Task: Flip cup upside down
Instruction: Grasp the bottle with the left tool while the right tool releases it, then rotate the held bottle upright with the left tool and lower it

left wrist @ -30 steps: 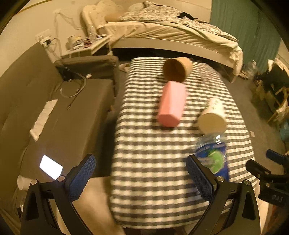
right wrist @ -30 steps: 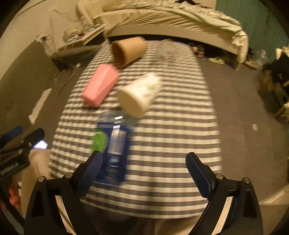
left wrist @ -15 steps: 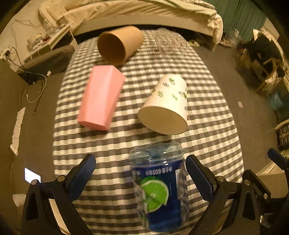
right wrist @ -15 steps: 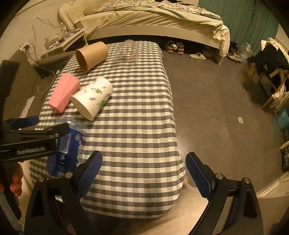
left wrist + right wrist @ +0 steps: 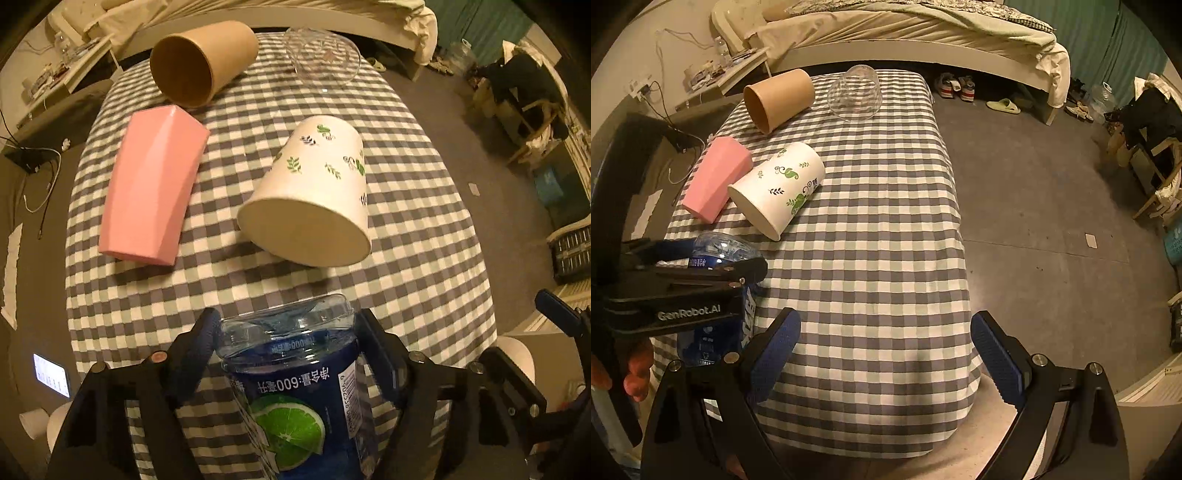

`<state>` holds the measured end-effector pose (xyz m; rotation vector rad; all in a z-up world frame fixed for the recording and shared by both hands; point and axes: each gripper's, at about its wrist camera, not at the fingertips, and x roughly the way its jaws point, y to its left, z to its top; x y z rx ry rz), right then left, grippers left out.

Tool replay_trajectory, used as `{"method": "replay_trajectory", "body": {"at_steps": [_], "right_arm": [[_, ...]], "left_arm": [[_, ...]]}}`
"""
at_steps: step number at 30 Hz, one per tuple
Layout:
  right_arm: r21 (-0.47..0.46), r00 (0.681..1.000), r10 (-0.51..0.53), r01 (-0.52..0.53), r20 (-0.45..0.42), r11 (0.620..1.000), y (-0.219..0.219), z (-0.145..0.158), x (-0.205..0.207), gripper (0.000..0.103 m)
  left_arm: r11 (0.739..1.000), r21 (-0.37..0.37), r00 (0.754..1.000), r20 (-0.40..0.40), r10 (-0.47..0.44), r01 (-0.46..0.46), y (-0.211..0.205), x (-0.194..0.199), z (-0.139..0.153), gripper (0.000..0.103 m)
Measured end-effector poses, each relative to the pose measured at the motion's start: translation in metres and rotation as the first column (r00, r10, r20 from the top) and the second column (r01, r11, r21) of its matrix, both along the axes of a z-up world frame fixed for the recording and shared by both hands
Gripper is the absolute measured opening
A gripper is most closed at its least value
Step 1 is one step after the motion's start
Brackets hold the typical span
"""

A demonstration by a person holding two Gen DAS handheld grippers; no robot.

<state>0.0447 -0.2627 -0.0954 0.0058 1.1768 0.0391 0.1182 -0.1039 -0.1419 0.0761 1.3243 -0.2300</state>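
A clear blue-labelled plastic cup (image 5: 291, 384) with a lime picture lies on its side at the near end of the checked table (image 5: 424, 258). My left gripper (image 5: 286, 332) is shut on it, one finger on each side; it also shows in the right wrist view (image 5: 716, 254). My right gripper (image 5: 886, 343) is open and empty above the table's near right part.
A pink cup (image 5: 151, 184), a white leaf-print paper cup (image 5: 314, 192), a brown paper cup (image 5: 199, 62) and a clear glass cup (image 5: 321, 55) lie on their sides farther back. A bed (image 5: 923, 33) stands behind; a sofa is at the left, bare floor (image 5: 1052, 184) at the right.
My left gripper moved forward over the table and closed its fingers on the blue-labelled cup. My right gripper swung right and stayed open.
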Motion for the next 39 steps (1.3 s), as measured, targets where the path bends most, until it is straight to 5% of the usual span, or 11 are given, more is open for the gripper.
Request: {"method": "replay_trajectory", "body": {"at_steps": [11, 20, 29, 39], "right_arm": [[-0.015, 1.0, -0.002, 0.002, 0.016, 1.0, 0.005, 0.009, -0.007, 0.094], [-0.028, 1.0, 0.0, 0.0, 0.016, 1.0, 0.01, 0.012, -0.015, 0.094], [-0.035, 1.0, 0.008, -0.008, 0.013, 0.999, 0.015, 0.012, -0.015, 0.094], [-0.043, 1.0, 0.004, -0.003, 0.022, 0.999, 0.015, 0.017, -0.018, 0.094]], "left_arm": [[1.0, 0.012, 0.988, 0.155, 0.02, -0.022, 0.014, -0.011, 0.042, 0.076], [0.995, 0.044, 0.924, 0.378, 0.062, -0.085, 0.025, -0.031, 0.06, 0.076], [0.996, 0.079, 0.909, 0.417, 0.01, -0.047, 0.021, -0.059, 0.056, 0.076], [0.998, 0.055, 0.927, 0.375, 0.007, -0.03, 0.018, -0.064, 0.052, 0.077]]}}
